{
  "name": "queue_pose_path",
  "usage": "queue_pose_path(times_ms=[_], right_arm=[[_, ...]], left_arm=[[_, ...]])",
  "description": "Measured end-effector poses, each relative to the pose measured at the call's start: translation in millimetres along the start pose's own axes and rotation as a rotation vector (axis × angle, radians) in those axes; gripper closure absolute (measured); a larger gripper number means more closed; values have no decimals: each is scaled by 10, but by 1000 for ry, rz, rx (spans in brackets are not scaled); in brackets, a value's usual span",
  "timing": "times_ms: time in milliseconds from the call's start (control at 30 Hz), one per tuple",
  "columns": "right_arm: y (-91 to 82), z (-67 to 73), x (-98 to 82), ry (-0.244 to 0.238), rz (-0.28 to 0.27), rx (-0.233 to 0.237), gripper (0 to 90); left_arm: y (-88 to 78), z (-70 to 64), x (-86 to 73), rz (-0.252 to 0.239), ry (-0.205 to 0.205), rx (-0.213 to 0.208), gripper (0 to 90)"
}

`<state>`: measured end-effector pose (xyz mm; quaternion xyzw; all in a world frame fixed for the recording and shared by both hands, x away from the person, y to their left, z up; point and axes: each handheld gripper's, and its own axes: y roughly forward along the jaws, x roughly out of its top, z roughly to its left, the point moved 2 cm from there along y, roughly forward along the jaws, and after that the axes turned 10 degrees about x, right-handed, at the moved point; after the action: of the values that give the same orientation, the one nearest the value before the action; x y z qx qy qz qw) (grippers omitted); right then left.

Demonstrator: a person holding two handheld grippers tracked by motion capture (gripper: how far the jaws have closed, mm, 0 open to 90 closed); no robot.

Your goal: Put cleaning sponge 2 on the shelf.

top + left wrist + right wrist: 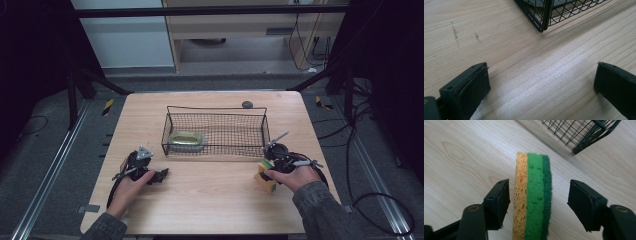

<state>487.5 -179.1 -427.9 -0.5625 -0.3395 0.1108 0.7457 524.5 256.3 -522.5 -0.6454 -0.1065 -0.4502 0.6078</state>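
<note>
The right gripper (539, 202) straddles a sponge (532, 197) that stands on edge on the wooden table (210, 195), just in front of the wire basket's (215, 131) right corner. Its 2 jaws stand partly open: the left one sits at the sponge's orange side, perhaps touching, and a clear gap separates the right one from the dark green scouring layer. The left gripper (541, 85) rests wide open over bare wood, holding nothing. A yellowish object (186, 140) lies inside the basket.

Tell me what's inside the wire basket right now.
The wire basket holds one thing: a yellowish oval object in its left end. The mesh blurs what it is. The sponge stands outside, between the right gripper's jaws.
</note>
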Motion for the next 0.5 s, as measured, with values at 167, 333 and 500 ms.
queue_pose_path(times_ms=[167,333,500], right_arm=[[54,12,-2,0,26,26,440],[53,11,-6,-5,32,43,613],[9,-6,-19,-16,22,46,640]], left_arm=[[0,0,0,0,0,0,0],[0,0,0,0,0,0,0],[0,0,0,0,0,0,0]])
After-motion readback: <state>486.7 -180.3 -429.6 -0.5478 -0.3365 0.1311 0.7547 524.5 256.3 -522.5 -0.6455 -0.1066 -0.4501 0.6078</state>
